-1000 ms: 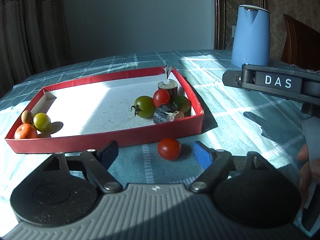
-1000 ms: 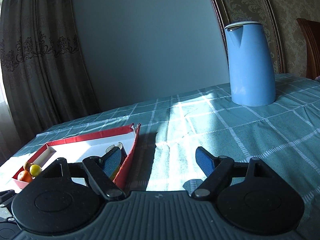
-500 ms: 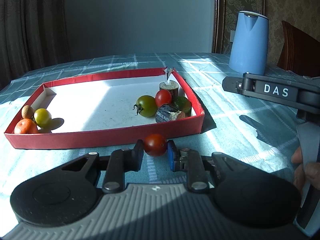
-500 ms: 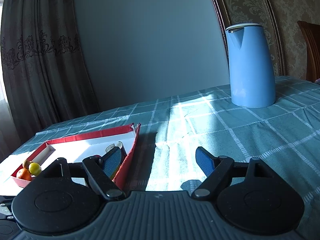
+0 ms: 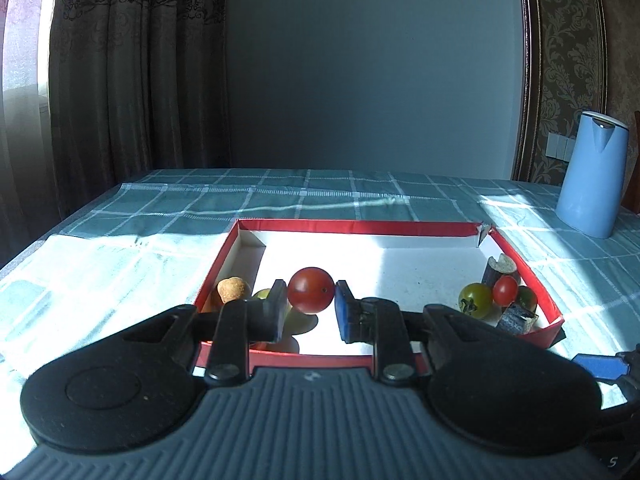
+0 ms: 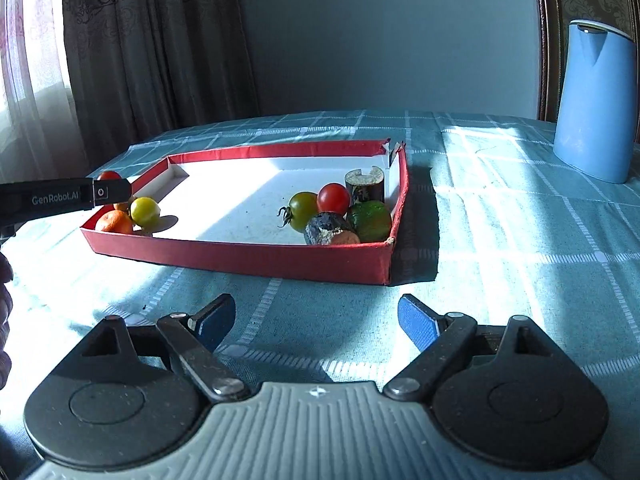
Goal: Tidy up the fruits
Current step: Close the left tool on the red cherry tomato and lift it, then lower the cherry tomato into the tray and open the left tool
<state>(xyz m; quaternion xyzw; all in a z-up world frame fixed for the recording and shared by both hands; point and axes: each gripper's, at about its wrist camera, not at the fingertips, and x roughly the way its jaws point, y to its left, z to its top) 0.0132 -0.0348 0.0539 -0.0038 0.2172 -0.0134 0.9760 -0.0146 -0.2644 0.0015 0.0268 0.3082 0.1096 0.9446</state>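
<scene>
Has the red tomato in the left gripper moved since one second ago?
Yes. The tomato went from the cloth before the tray to above its left end.

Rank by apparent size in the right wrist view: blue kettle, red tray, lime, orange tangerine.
1. Red tray
2. Blue kettle, nearly as large, though farther back
3. Lime
4. Orange tangerine, partly hidden by the tray wall, so this is uncertain
</scene>
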